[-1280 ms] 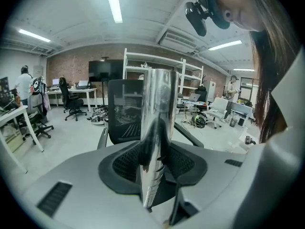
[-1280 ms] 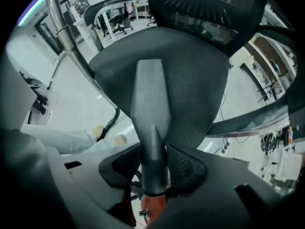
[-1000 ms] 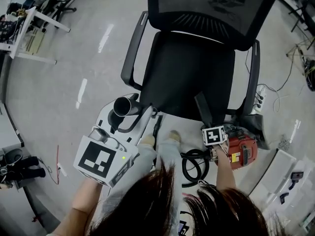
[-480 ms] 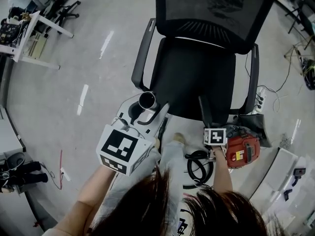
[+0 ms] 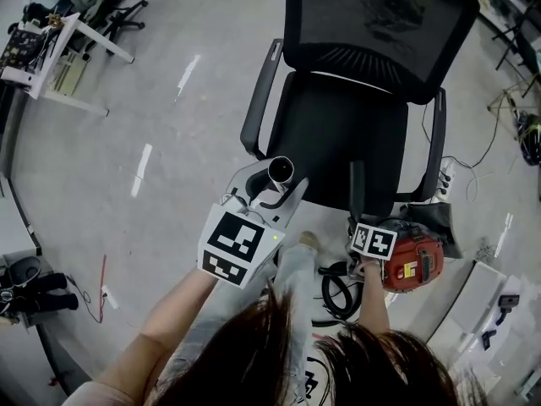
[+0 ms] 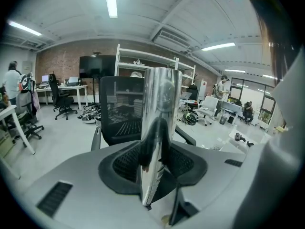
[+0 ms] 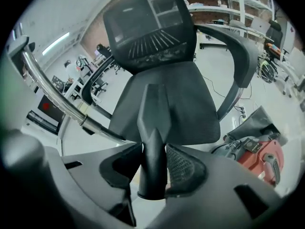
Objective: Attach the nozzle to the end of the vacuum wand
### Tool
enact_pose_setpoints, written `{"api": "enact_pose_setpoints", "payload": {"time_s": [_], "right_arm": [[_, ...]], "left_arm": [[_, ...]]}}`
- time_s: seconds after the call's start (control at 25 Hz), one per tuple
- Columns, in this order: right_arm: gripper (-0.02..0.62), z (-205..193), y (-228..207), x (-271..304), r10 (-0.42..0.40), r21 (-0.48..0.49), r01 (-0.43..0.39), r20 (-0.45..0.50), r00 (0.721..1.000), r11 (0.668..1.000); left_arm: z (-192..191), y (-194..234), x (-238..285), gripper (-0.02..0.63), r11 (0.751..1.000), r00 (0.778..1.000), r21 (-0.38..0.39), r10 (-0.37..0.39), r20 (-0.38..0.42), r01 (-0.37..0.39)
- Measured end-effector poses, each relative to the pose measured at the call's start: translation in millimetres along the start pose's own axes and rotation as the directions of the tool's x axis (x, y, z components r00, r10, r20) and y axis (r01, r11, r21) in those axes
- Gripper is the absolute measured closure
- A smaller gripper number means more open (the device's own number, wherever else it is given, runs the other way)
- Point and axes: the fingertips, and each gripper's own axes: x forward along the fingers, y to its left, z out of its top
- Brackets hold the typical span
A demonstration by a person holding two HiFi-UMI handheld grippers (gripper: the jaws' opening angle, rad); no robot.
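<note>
My left gripper (image 5: 269, 191) is shut on the chrome vacuum wand (image 5: 281, 171), whose open round end points up toward the chair seat. In the left gripper view the wand (image 6: 159, 123) stands upright between the pads of the left gripper (image 6: 155, 168). My right gripper (image 5: 357, 220) is shut on the black tapered nozzle (image 5: 356, 189), which sticks out ahead over the seat's front edge. In the right gripper view the nozzle (image 7: 152, 132) sits pinched in the right gripper (image 7: 152, 165), and the wand (image 7: 50, 97) crosses at the left. Nozzle and wand end are apart.
A black mesh office chair (image 5: 355, 117) stands right in front. The red vacuum body (image 5: 412, 262) and its black hose (image 5: 338, 286) lie on the floor at the right. A power strip (image 5: 445, 172) and cables lie beyond. A white desk frame (image 5: 59, 53) stands far left.
The left gripper has carried the wand rightward, closer to the chair and the nozzle. The right gripper has lifted a little and rolled, with the nozzle still in it.
</note>
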Motion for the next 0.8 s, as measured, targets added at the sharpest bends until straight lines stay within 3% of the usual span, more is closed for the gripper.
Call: {"api": "enact_pose_setpoints", "payload": {"time_s": [0.56, 0.8], "right_arm": [[0.422, 9.6, 47.7, -70.2, 0.035, 0.087, -0.047, 0.137, 0.990, 0.995], [0.422, 17.1, 78.2, -109.5, 0.062, 0.133, -0.095, 0.233, 0.970, 0.987]], "left_arm": [[2.7, -4.2, -6.3, 0.448, 1.000, 1.000, 0.002, 0.001, -0.012, -0.001], [4.1, -9.1, -17.2, 0.448, 1.000, 1.000, 0.010, -0.017, -0.020, 0.017]]}}
